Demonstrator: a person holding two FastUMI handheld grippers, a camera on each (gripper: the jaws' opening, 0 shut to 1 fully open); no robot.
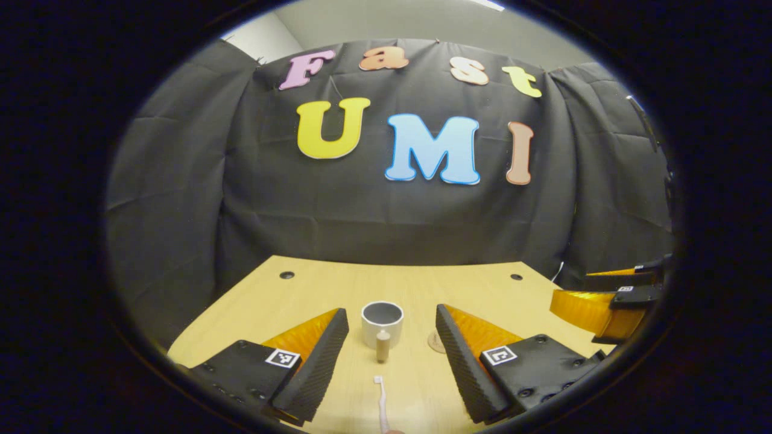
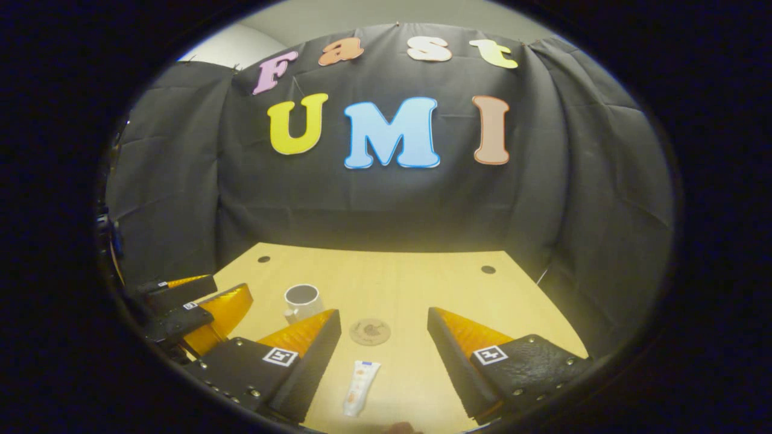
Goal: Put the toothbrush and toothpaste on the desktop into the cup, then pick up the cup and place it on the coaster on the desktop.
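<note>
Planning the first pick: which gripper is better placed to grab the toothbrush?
Left, probably. The toothbrush lies between the open left gripper, in line with the cup. The open right gripper instead frames the toothpaste and coaster.

Left gripper [image 1: 391,311]: two wedge-shaped fingers [image 1: 313,367], narrowing toward the far end, inner faces ribbed with fine ridges, outer flanks glossy and faceted. Mounted on flat plates [image 1: 241,374] studded with small round screws [image 1: 242,343] along the near edges. One square black-and-white marker [image 1: 282,358] on each plate, left and right.

Right gripper [image 2: 383,312]: same build, with wedge fingers [image 2: 310,361] ribbed inside and glossy outside. Left plate smooth, right plate [image 2: 531,361] with a pebbled, leathery surface. Rows of bright screw heads [image 2: 235,341] near the rims. Square marker tags [image 2: 489,354] set just behind the wedges.
</note>
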